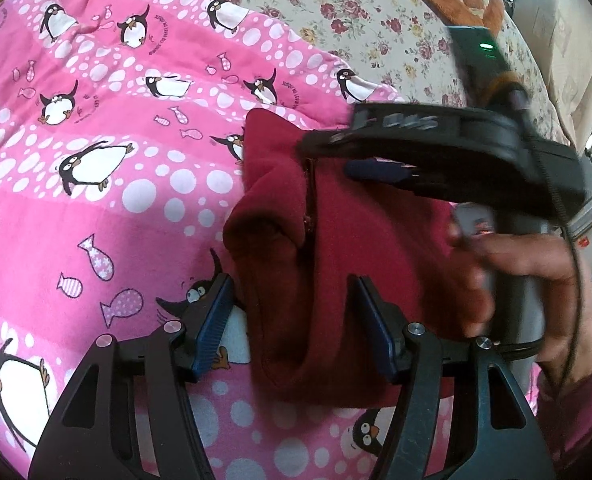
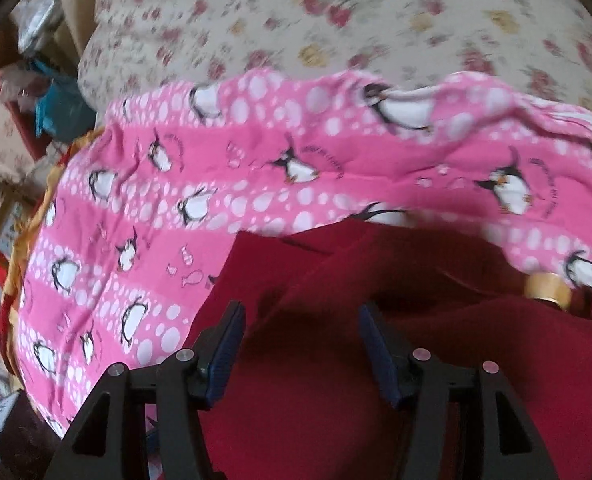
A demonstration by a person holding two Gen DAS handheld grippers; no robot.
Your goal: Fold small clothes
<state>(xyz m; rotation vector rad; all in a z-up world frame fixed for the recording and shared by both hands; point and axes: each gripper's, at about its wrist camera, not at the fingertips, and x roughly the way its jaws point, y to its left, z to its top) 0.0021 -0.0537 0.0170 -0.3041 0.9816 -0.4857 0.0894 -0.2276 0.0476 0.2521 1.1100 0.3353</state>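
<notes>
Hovering my left gripper part-open astride the red garment's edge on the penguin blanket, gripping nothing; right gripper likewise above it.

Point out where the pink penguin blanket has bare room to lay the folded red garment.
Free: the pink penguin blanket left of the red garment, up to the floral sheet. Crowded: right of the garment, where the right tongs and the hand sit.

The right gripper and hand are motion-blurred.
</notes>
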